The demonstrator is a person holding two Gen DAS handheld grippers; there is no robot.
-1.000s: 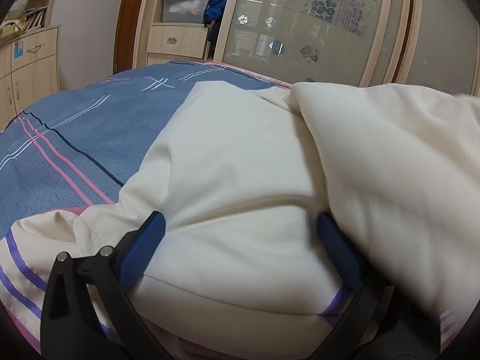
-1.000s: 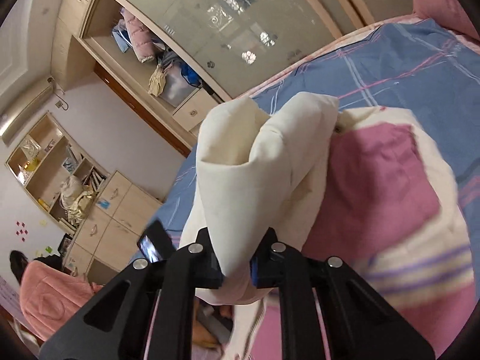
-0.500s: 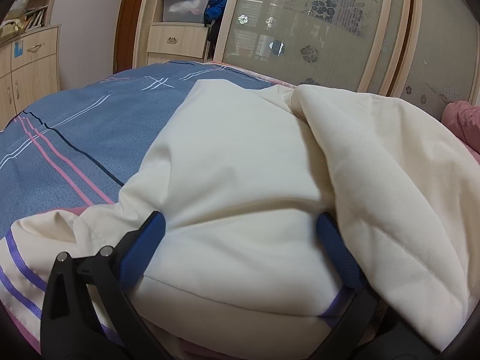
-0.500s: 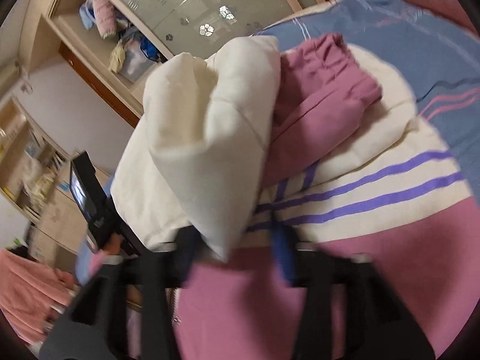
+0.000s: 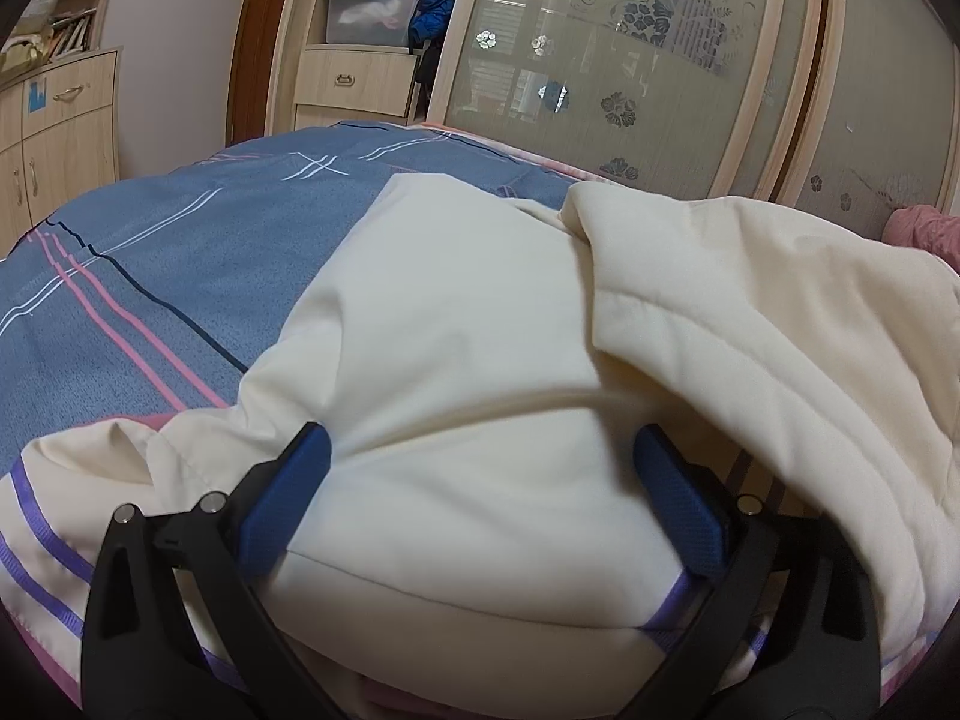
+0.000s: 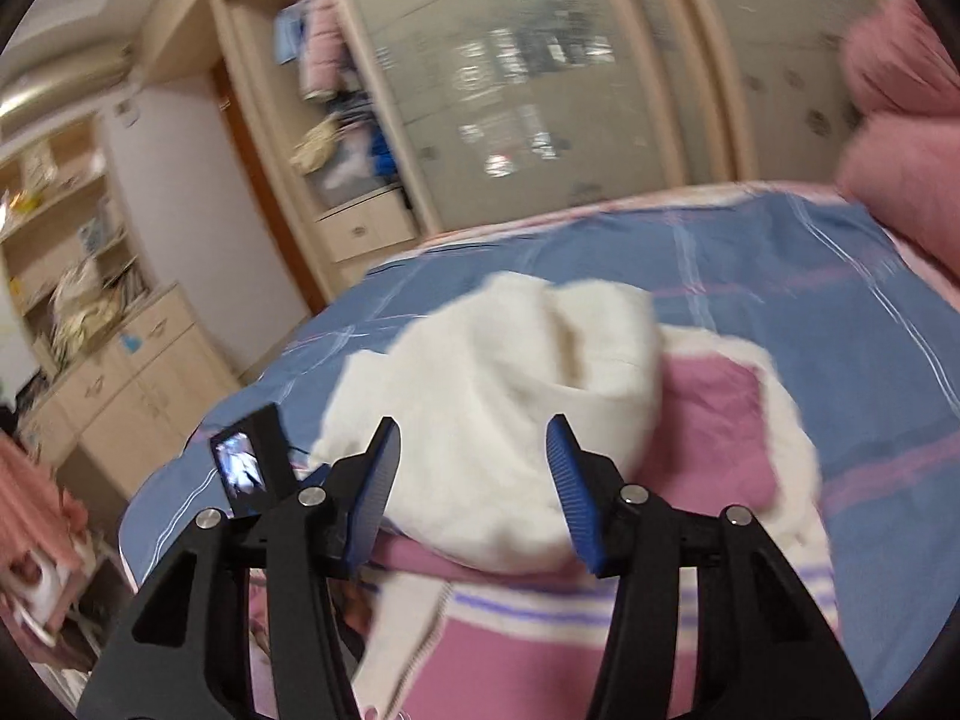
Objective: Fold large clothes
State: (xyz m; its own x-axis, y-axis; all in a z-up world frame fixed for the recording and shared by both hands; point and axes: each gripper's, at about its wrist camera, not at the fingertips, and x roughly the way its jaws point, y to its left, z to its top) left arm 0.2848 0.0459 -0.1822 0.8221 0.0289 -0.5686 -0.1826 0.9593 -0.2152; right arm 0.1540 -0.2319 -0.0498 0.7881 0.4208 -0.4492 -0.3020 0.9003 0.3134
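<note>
A large padded garment, cream with pink panels and purple stripes (image 5: 468,360), lies on the bed. In the left wrist view my left gripper (image 5: 480,468) is open, its blue pads either side of a cream fold that bulges between them. A second cream flap (image 5: 750,324) lies over the right side. In the right wrist view my right gripper (image 6: 474,456) is open and empty, just above the folded cream part (image 6: 498,396), with the pink lining (image 6: 714,426) to its right. The view is blurred.
The garment rests on a blue plaid bedsheet (image 5: 150,276). Pink pillows (image 6: 900,120) lie at the head of the bed. A frosted-glass wardrobe (image 5: 630,72) and wooden drawers (image 5: 54,138) stand beyond. The left gripper's camera body (image 6: 252,468) shows at the bed's edge.
My right gripper carried the cream flap over the garment, opened and let it drop, then pulled back. The flap now lies across the right side. My left gripper has not moved.
</note>
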